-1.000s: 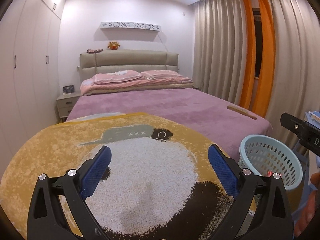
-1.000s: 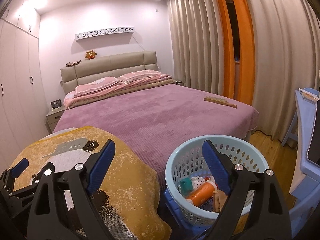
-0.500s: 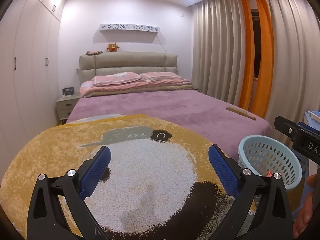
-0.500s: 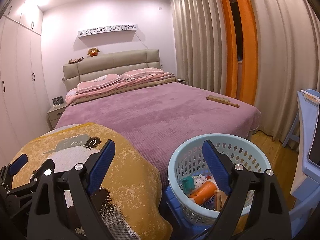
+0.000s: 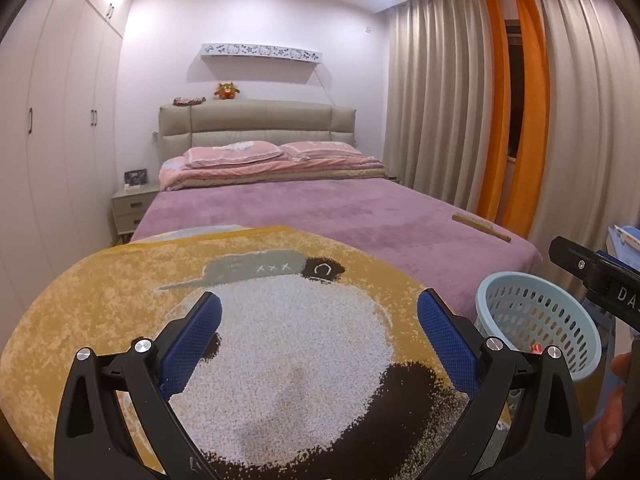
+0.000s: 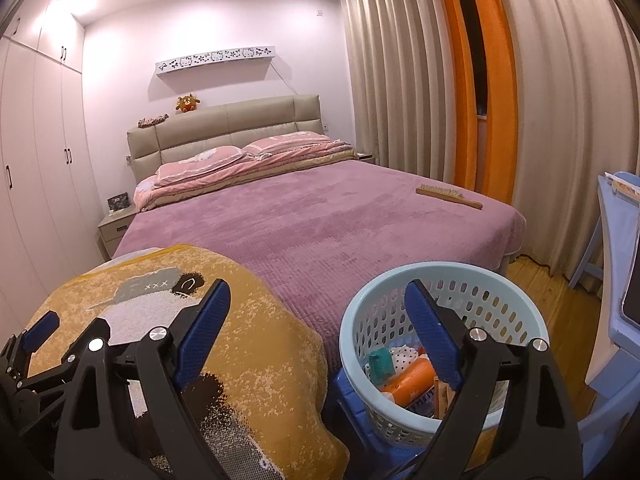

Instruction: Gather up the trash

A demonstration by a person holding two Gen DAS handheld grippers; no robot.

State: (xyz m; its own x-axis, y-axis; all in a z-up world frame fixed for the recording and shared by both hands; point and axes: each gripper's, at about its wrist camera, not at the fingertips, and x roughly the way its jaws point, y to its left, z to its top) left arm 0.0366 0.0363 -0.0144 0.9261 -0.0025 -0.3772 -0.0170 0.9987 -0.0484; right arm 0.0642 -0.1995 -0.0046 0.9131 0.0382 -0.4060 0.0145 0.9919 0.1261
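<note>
**Blue-padded tongs held open over rug and basket**

Blue rubber pads line both black two-finger grippers, and neither holds anything. The left gripper stands with its jaws spread wide above a yellow woven rug with a white, grey and black cartoon figure, draped over the foot of the bed. The right gripper is likewise spread apart and empty; its left finger hangs over the rug's edge, its right finger over the pale blue perforated plastic basket.

That basket sits just beside the bed's foot on a blue stool. Inside lie an orange tube, a teal item and a spotted white piece. Beyond, a wooden brush rests on the purple bedspread, near its curtain-side edge, well apart from the basket.
</note>
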